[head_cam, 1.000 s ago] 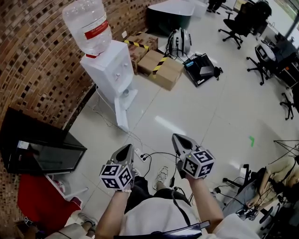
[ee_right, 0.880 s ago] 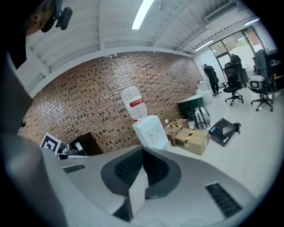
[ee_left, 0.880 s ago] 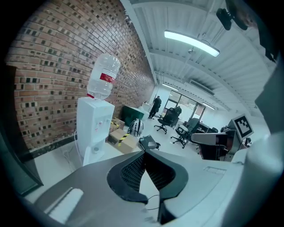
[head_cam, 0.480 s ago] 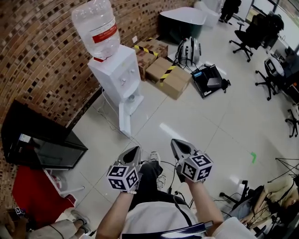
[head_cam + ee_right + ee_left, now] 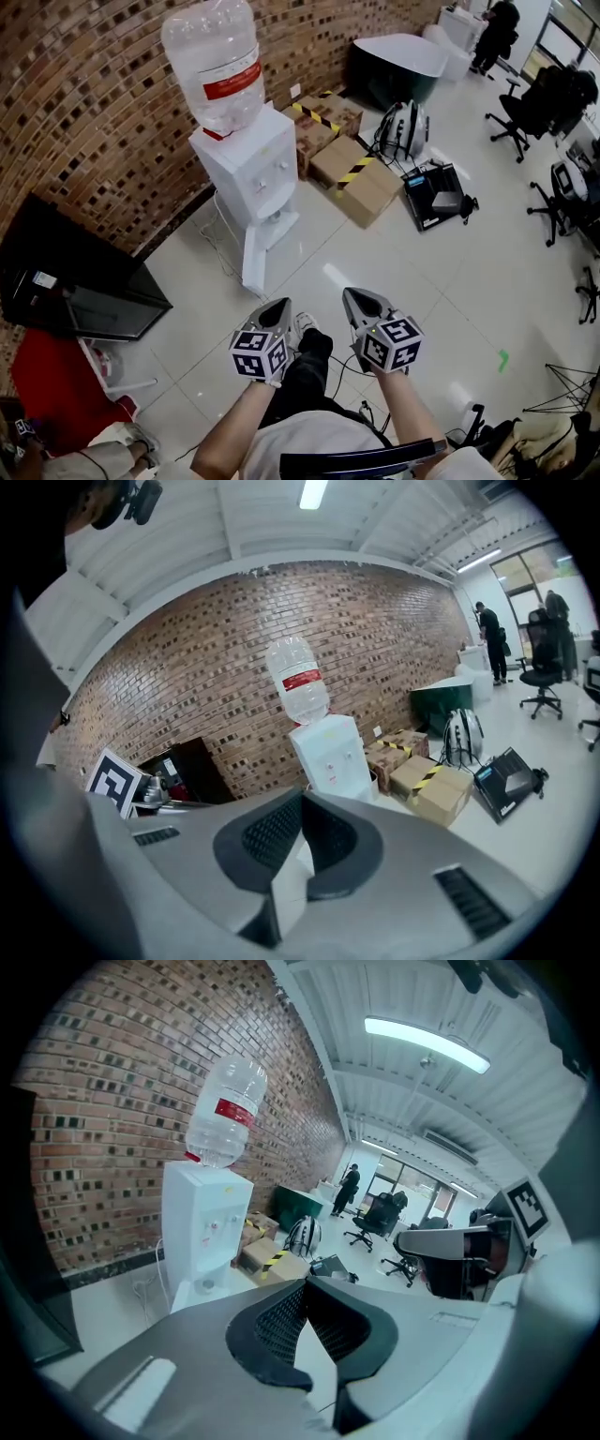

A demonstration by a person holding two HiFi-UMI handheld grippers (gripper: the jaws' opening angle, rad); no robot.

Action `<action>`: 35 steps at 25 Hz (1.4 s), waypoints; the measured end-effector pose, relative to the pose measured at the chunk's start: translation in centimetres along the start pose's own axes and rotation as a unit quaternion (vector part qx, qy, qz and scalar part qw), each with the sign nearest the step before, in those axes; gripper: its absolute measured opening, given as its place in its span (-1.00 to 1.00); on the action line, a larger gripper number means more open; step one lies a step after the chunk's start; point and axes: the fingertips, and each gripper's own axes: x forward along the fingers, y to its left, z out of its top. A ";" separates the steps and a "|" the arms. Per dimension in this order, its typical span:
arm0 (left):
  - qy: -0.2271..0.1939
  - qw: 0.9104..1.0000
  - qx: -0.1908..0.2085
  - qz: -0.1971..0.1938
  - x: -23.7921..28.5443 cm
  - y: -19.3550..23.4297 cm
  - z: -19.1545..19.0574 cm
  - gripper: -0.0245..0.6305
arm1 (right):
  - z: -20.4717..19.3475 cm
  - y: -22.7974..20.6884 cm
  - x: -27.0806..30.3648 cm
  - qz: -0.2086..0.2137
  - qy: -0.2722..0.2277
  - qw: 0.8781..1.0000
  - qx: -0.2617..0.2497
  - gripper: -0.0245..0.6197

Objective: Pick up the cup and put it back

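White on white, a small round shape [image 5: 273, 217] is sitting in the tap recess of the water dispenser [image 5: 251, 164]. It may be the cup, but it is too small to tell, and neither its long axis nor the way it points can be read. The left gripper view is showing the same spot low on the dispenser's front, no more clearly.

The dispenser is standing against the brick wall [image 5: 84, 112] with an upturned water bottle [image 5: 217, 61] on top. Cardboard boxes [image 5: 361, 178] banded in yellow-and-black tape are lying on the floor [image 5: 441, 272] just beside it.

Well apart from the dispenser, the left gripper [image 5: 278, 309] and the right gripper [image 5: 354, 298] are hovering side by side above the person's leg — only the head view is showing both at once, along with the forearms behind them. Each gripper's own view is looking straight along its jaws. In both, the ribbed pads are meeting at the tip with nothing between them.

The left gripper view is also catching the ceiling light and the right gripper's marker cube [image 5: 530, 1206] at its edge. The right gripper view is taking in the left one's marker cube [image 5: 114, 782] and a black cabinet [image 5: 192, 766] by the wall. Office chairs [image 5: 534, 112] are standing far across the room.
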 end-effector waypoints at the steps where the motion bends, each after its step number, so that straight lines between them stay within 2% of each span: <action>1: 0.000 1.000 -0.005 0.005 1.2 0.5 0.4 -0.97 | 0.4 -0.5 1.1 0.004 0.006 1.000 -0.003 -0.89; 11: -0.005 0.998 -0.046 0.039 11.0 7.1 4.8 -0.97 | 3.8 -5.4 12.8 0.044 0.066 0.997 -0.023 -0.89; 16: -0.014 0.996 -0.076 0.044 14.7 9.0 5.3 -0.97 | 4.6 -7.3 18.0 0.063 0.087 0.992 -0.069 -0.89; 20: -0.015 0.993 -0.097 0.059 17.4 11.5 4.1 -0.97 | 4.2 -9.0 22.2 0.076 0.097 0.987 -0.103 -0.89; 27: -0.046 0.987 -0.119 0.103 24.8 17.4 -1.5 -0.97 | -1.0 -14.3 31.6 0.121 0.080 0.974 -0.174 -0.89; 31: -0.073 0.983 -0.123 0.119 30.8 21.5 -5.6 -0.97 | -6.4 -19.3 39.2 0.140 0.067 0.964 -0.218 -0.88; 34: -0.095 0.979 -0.123 0.132 34.7 24.9 -7.8 -0.97 | -11.3 -23.0 45.4 0.149 0.070 0.959 -0.232 -0.86; 35: -0.103 0.978 -0.124 0.135 35.8 25.9 -8.4 -0.97 | -13.1 -24.4 47.5 0.150 0.077 0.958 -0.234 -0.80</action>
